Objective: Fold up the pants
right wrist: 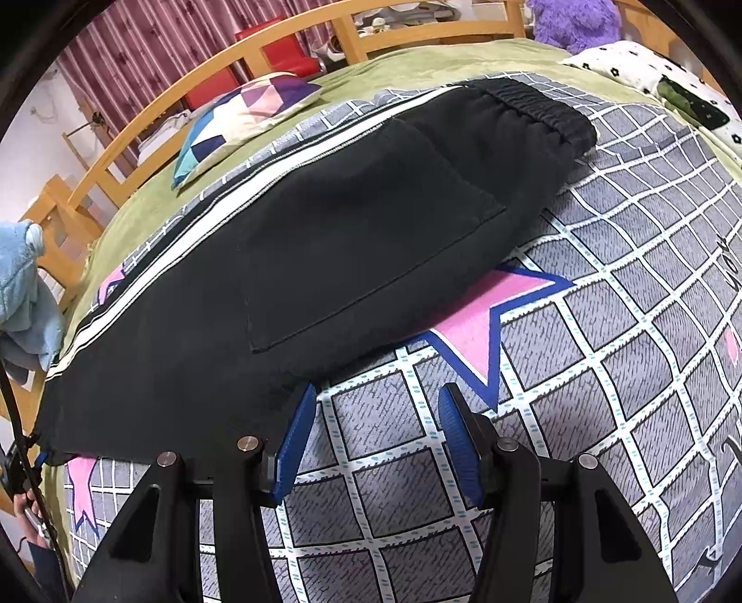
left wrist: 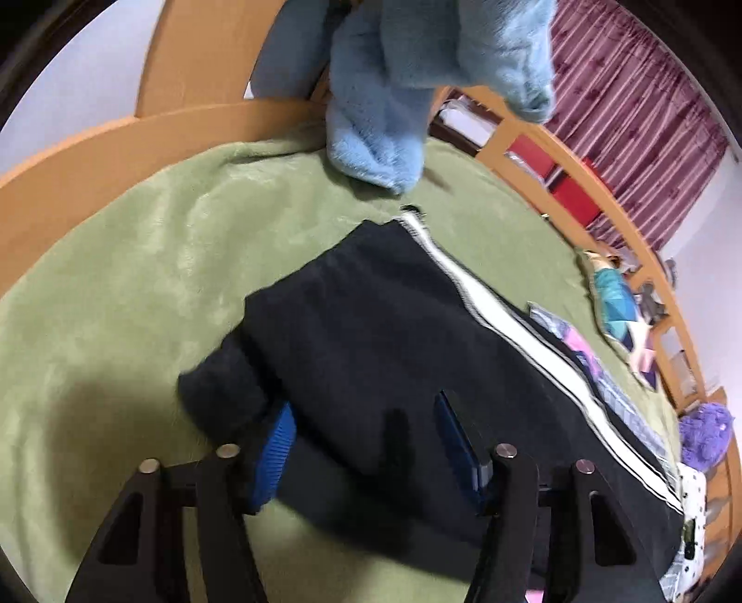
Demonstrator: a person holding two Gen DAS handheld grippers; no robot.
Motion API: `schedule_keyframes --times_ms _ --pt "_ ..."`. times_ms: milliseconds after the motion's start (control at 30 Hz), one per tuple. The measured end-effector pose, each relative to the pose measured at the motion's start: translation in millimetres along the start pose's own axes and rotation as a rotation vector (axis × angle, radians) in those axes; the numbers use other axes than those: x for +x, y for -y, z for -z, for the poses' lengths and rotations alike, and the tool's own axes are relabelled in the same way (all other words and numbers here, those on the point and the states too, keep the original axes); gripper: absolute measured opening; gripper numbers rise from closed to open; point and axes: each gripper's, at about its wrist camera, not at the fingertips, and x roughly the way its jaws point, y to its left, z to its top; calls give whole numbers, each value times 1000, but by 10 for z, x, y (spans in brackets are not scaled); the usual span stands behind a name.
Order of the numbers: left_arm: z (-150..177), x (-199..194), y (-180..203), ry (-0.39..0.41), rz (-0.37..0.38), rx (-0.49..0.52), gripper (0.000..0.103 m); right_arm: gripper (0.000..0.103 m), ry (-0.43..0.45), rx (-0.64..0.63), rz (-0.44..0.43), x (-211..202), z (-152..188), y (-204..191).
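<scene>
green blanket (left wrist: 139, 278) over wooden-framed bed (right wrist: 139, 116); black pants (right wrist: 324, 241) on grid quilt (right wrist: 603, 371); both tools wide.

black pants (right wrist: 324, 241) with white side stripes, grey grid quilt (right wrist: 603, 371) with pink stars, olive green blanket (left wrist: 139, 278), light blue fleece (left wrist: 385, 116), blue gripper pads (right wrist: 297, 440).

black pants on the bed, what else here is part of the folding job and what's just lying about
Part of the job:
- black pants, lying flat
- left gripper, open over the cuff end
- right gripper, open beside the pants' edge

Lying about:
- grid-pattern quilt under the pants
- green blanket
- light blue fleece garment
- geometric cushion
- purple plush toy
</scene>
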Motion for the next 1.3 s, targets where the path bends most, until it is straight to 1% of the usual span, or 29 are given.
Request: schedule_keyframes --times_ms 33,67,100,133,167,233,300,333,367,433,467,500,533,567,600,633,667,700,733,767,800,900,933,967,1033,1067,1100,1133,1300 --pt "-38 77 -11 -7 -18 -14 31 55 -1 5 3 7 3 0" --pt "-73 109 -24 -6 -15 -29 25 55 -1 10 7 9 5 -5" --pt "-111 113 -36 -8 2 -34 8 55 -1 12 9 6 7 -15" --pt "-137 93 -39 -13 5 -33 6 55 -2 13 11 2 5 -25" --pt "-177 -8 -51 -4 14 -37 5 55 -1 12 12 -7 3 -35" --pt "-241 -292 -101 56 75 -50 5 55 1 6 13 -26 -6 -53" --pt "-255 -497 -160 73 108 -65 5 55 7 -2 11 -48 -8 -67" --pt "-220 -555 -178 79 111 -71 5 55 10 -6 10 -58 -10 -74" --pt "-186 -568 -183 83 100 -67 5 55 12 -8 6 -69 -7 -77" --pt "-86 -469 -149 68 24 -20 5 55 15 -8 -3 -77 -5 -66" --pt "-46 -366 -137 41 -18 1 5 55 15 -4 -5 -77 0 -49" --pt "-12 -277 -134 15 -59 19 9 55 12 0 -8 -75 4 -29" --pt "10 -233 -147 -3 -87 27 11 55 7 5 -12 -70 3 -9" --pt "42 -220 -158 -13 -98 24 12 55 3 7 -16 -72 0 14" --pt "66 -242 -166 -15 -107 17 23 55 3 5 -18 -84 -4 34" --pt "97 -289 -164 -9 -115 12 37 55 8 1 -16 -104 -14 57" --pt "127 -332 -162 -2 -114 12 46 55 17 -3 -13 -131 -22 90" --pt "191 -399 -146 12 -103 9 61 55 29 -3 -13 -153 -48 126" --pt "251 -437 -138 23 -81 2 67 55 39 3 -19 -165 -78 167" --pt "306 -464 -121 24 -52 -5 68 55 44 11 -29 -172 -98 203" --pt "396 -453 -104 7 3 -18 68 56 49 23 -45 -164 -134 242" --pt "552 -305 -84 -54 87 -75 68 59 59 68 -104 -96 -248 348" --pt "576 -271 -78 -53 95 -89 68 62 62 85 -134 -38 -300 385" --pt "605 -248 -62 -41 92 -95 67 64 59 96 -146 12 -334 405" --pt "615 -223 -16 -27 87 -70 67 64 37 132 -169 161 -408 459" --pt "611 -204 9 -36 99 -57 67 64 26 152 -184 232 -441 487" --pt "611 -170 25 -53 113 -49 67 64 28 165 -194 276 -466 502" --pt "608 -134 40 -71 111 -46 67 64 42 172 -203 308 -490 507" --pt "497 -42 79 -62 140 -85 67 65 79 153 -202 456 -634 428"
